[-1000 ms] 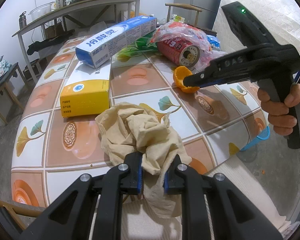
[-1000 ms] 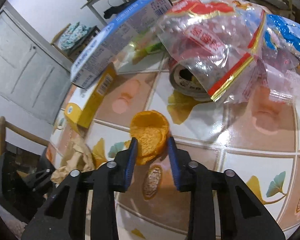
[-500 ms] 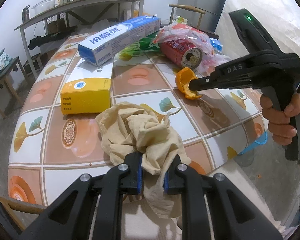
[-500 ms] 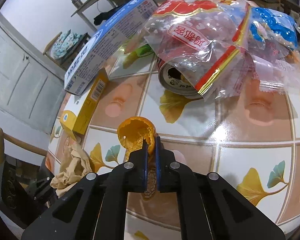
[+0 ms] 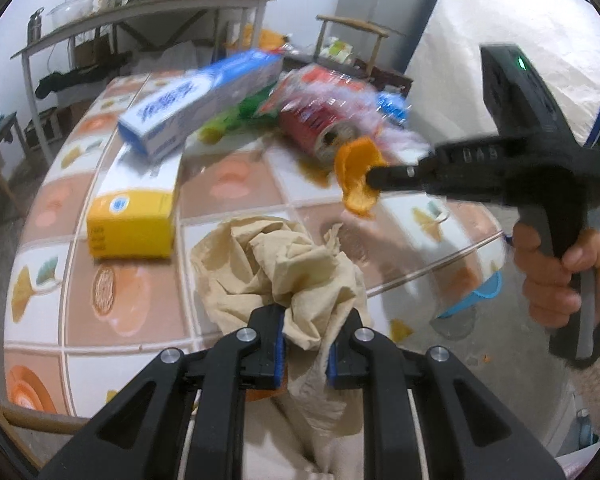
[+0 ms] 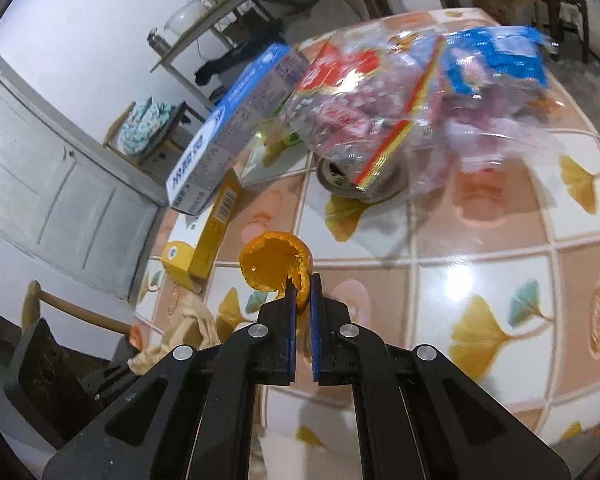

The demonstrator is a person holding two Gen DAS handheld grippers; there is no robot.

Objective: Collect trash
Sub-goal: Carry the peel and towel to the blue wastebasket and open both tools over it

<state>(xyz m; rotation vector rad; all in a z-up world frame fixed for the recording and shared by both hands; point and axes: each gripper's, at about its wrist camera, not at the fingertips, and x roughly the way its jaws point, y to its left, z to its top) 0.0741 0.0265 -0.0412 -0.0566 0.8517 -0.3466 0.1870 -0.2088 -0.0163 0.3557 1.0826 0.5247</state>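
Two grippers are at work over a tiled tabletop (image 5: 140, 320) patterned with ginkgo leaves. The right gripper (image 6: 303, 286) has its jaws clamped on the edge of a curled orange peel (image 6: 274, 264), which hangs clear above the tabletop; in the left wrist view the same peel (image 5: 356, 178) sticks out from the jaw tips in front of a red drink can (image 5: 316, 136) lying on its side. A hand (image 5: 560, 280) squeezes that gripper's handle at the right. The left gripper (image 5: 305, 340) has its jaws closed on a crumpled beige paper towel (image 5: 276, 268), whose bulk lies at the near edge of the tabletop. Farther back a yellow box (image 5: 132, 220) lies flat with a long blue-and-white toothpaste box (image 5: 196, 108) resting across it. Clear crinkled plastic wrappers (image 6: 412, 100) with red and blue print are draped over the can (image 6: 340, 176).
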